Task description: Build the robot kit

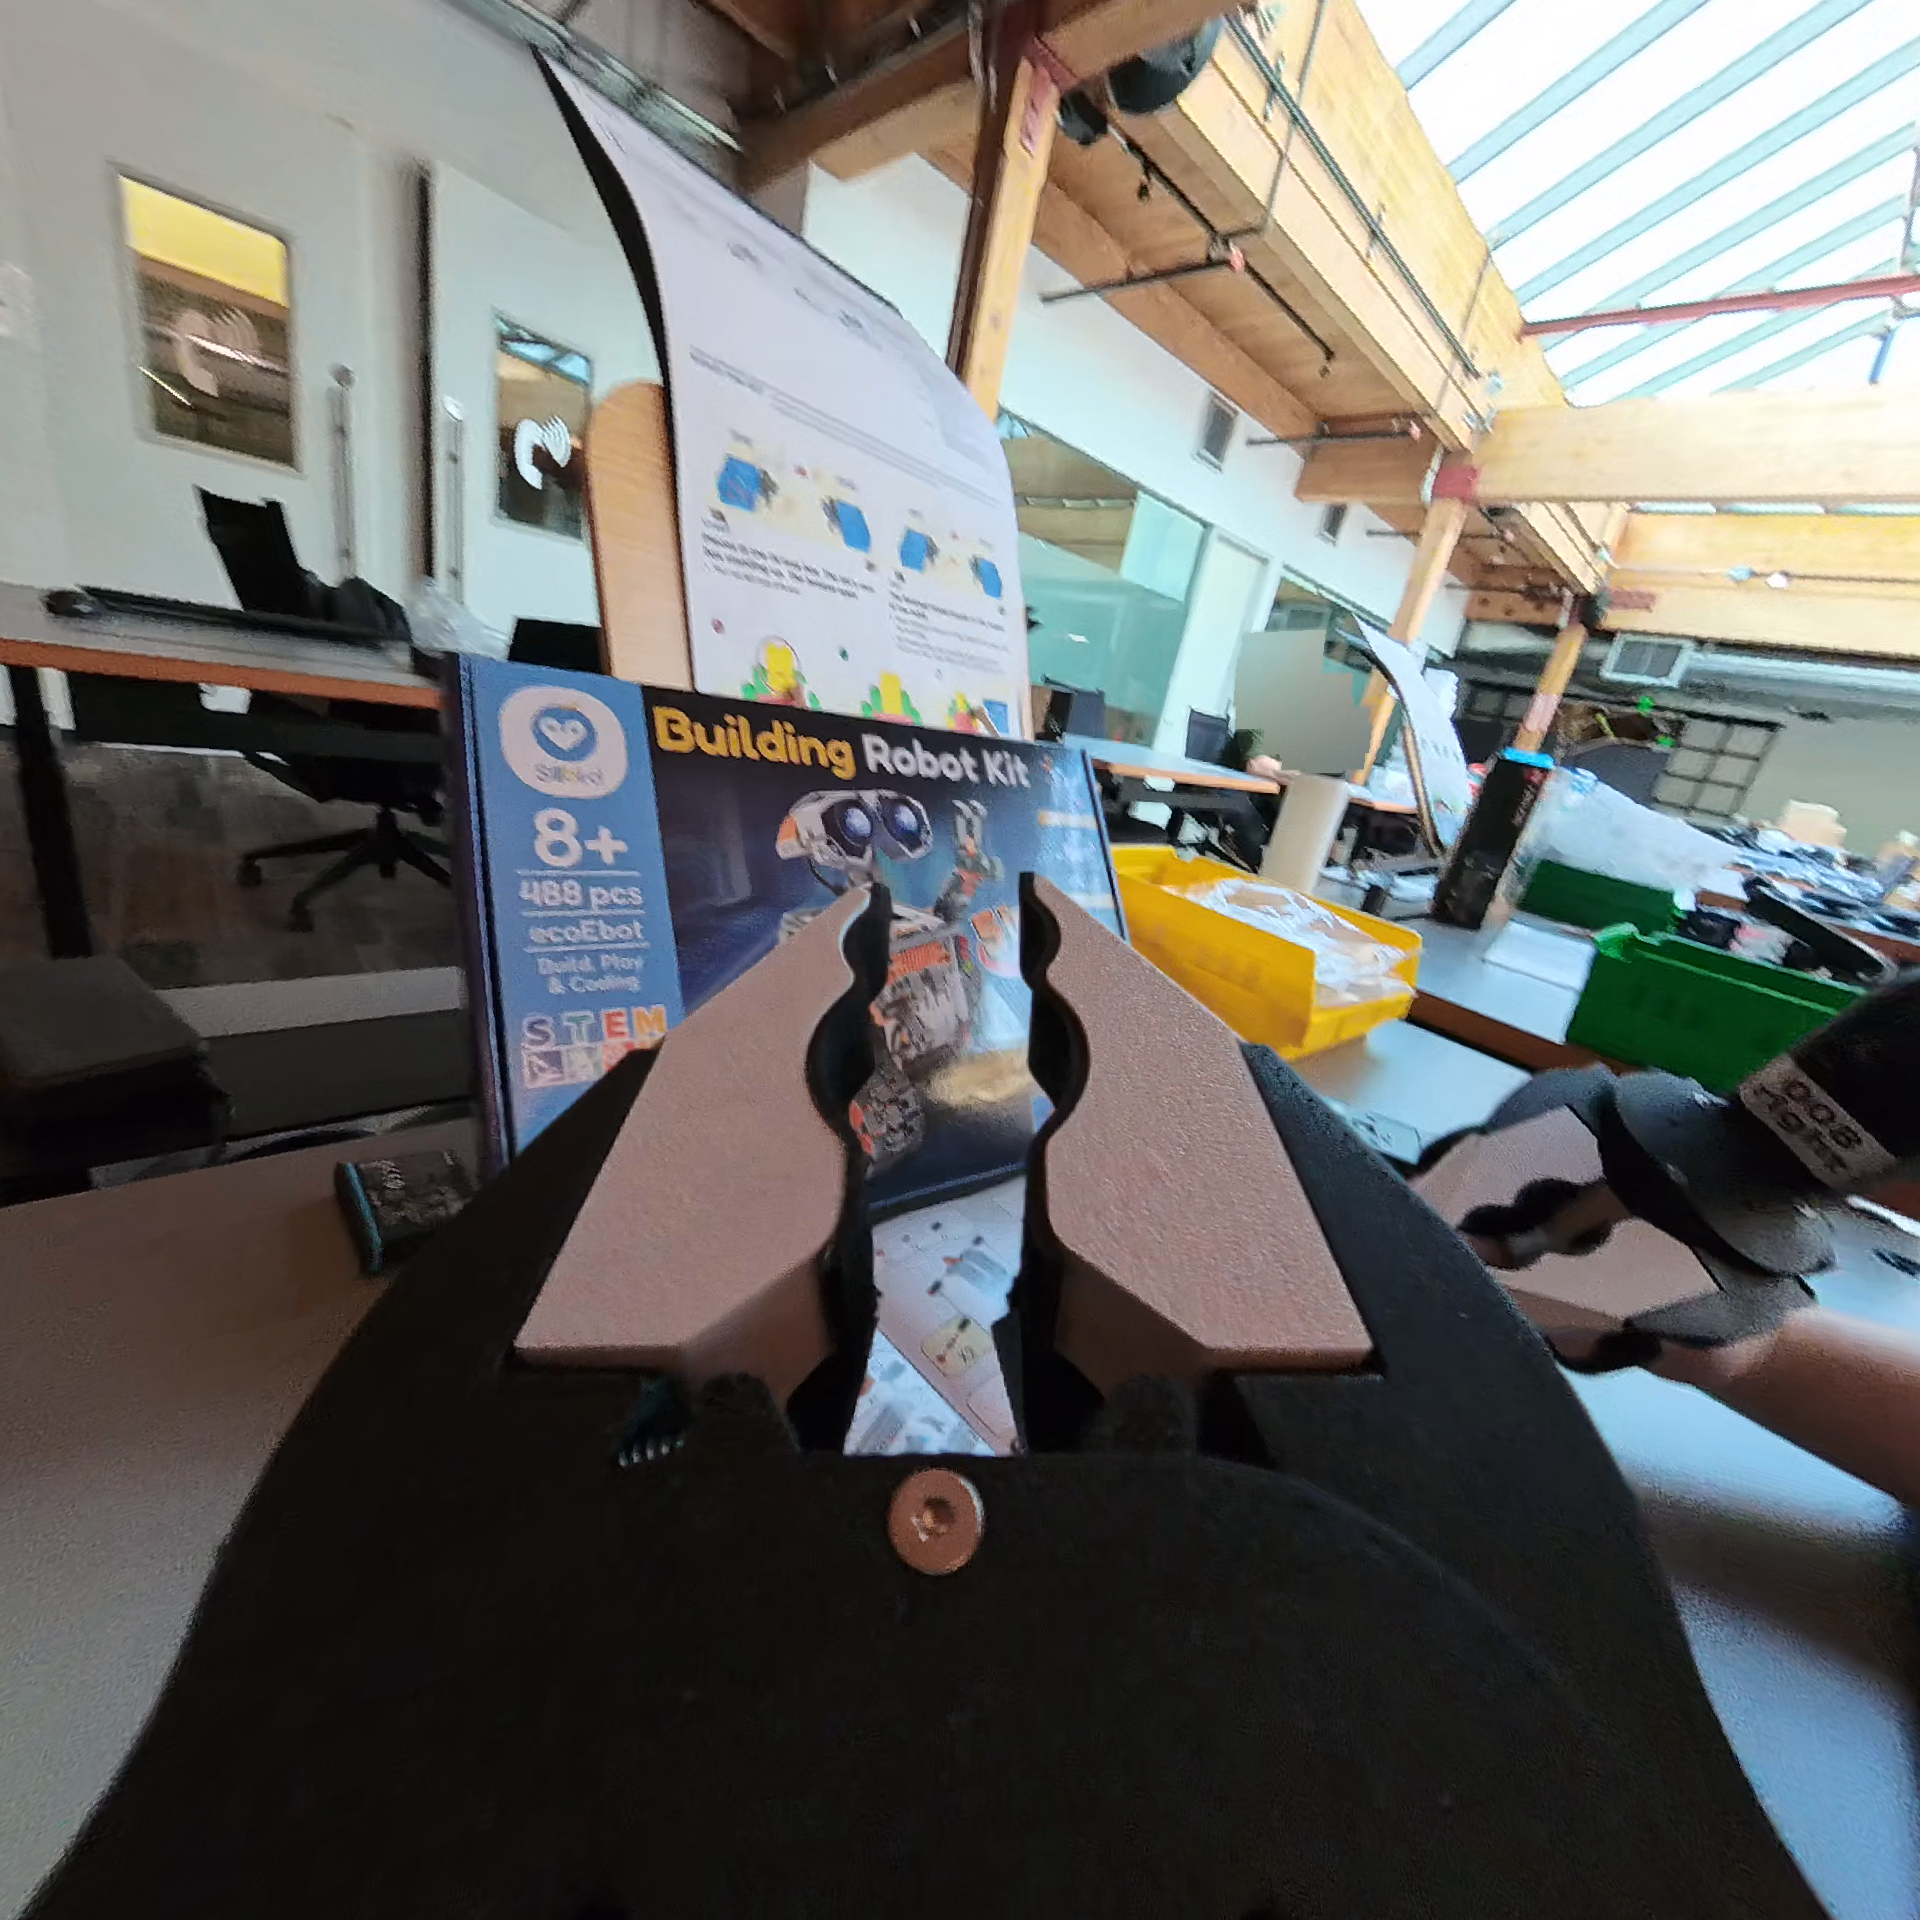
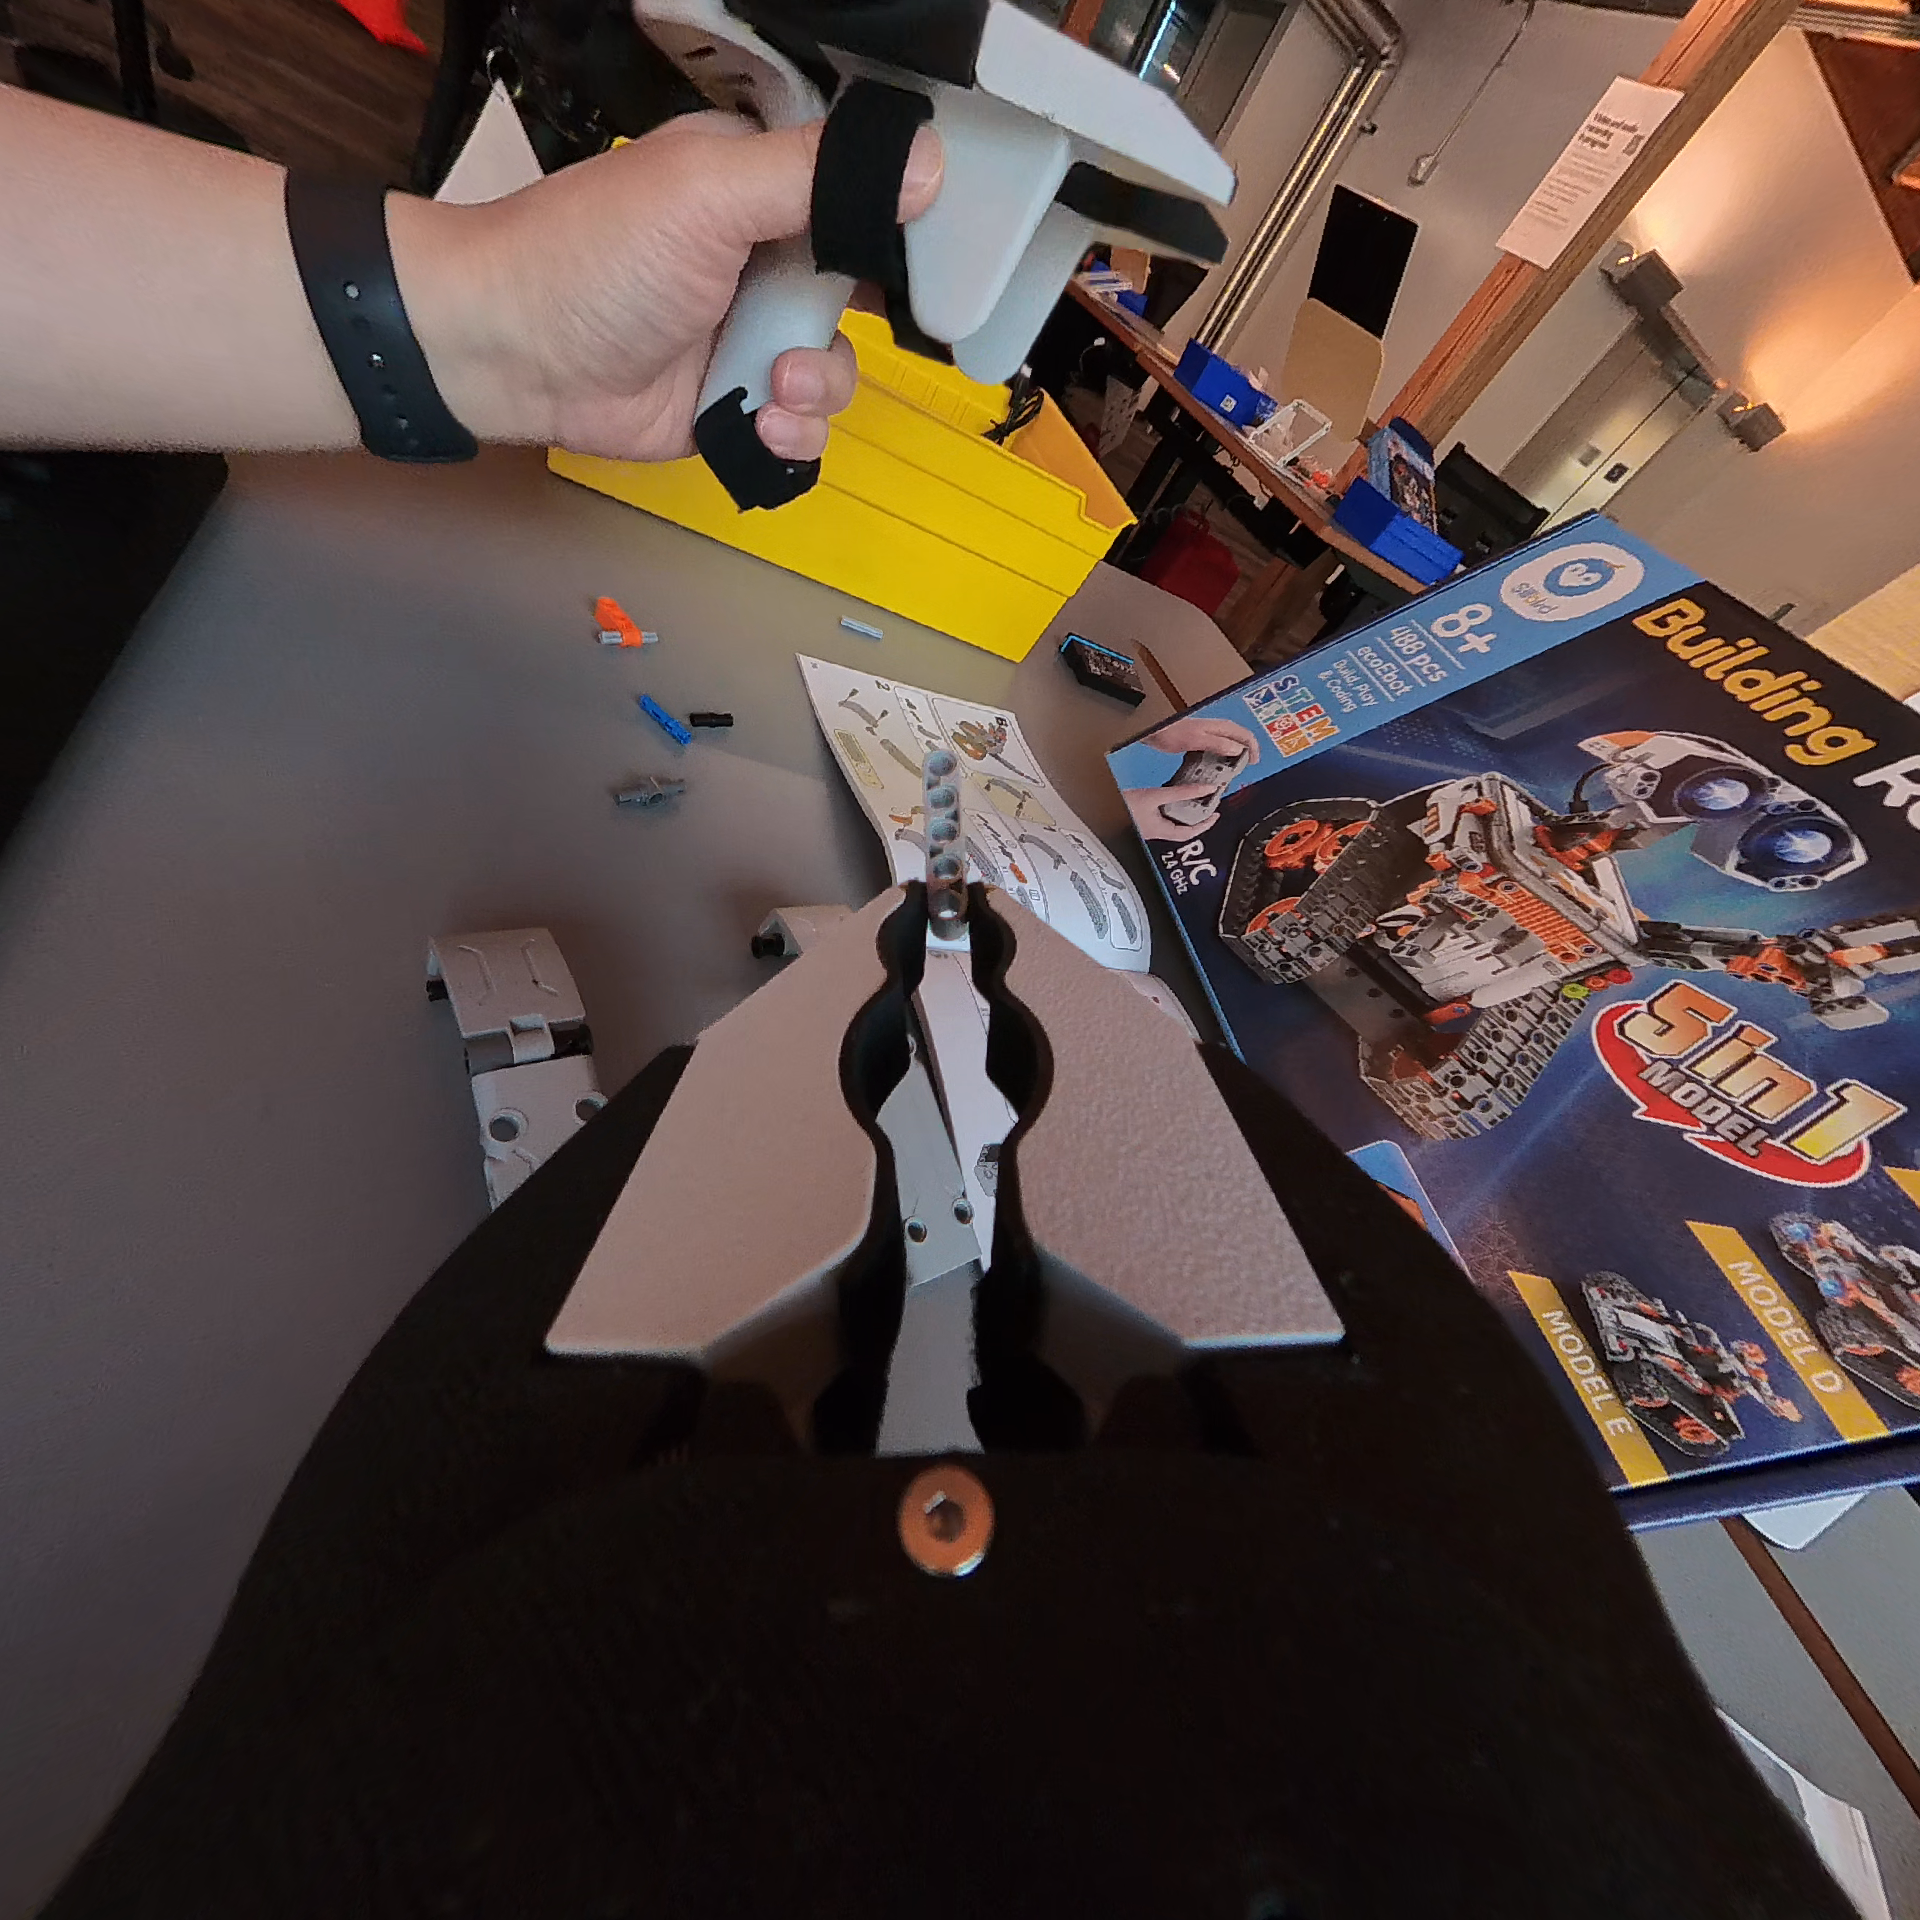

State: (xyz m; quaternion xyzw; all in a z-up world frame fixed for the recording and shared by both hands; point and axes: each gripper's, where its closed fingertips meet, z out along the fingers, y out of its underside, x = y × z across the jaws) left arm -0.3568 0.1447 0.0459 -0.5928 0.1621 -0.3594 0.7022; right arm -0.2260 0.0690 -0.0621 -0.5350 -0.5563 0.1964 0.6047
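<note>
Grey laminate, the worktop [image 2: 312, 831] spreads under both my tools. Leaning at its far side is the big blue kit box [image 2: 1558, 935], printed all over with lettering and a picture of a tracked robot; I leave the wording unread. Beside it sits a yellow bin [image 2: 935, 520], and a folded instruction sheet [image 2: 1039, 862] lies flat just beyond my right gripper [image 2: 943, 914].

That gripper's fingers are clamped on a grey holed beam [image 2: 943, 821], which sticks out past the tips, raised above the sheet. My left gripper [image 1: 951, 904] points at the box with its fingers apart and nothing between them.

A hinged grey assembly [image 2: 514, 1029] lies put together on the worktop; small loose pieces [image 2: 665, 717], orange, blue, black and grey, remain scattered and unjoined.
</note>
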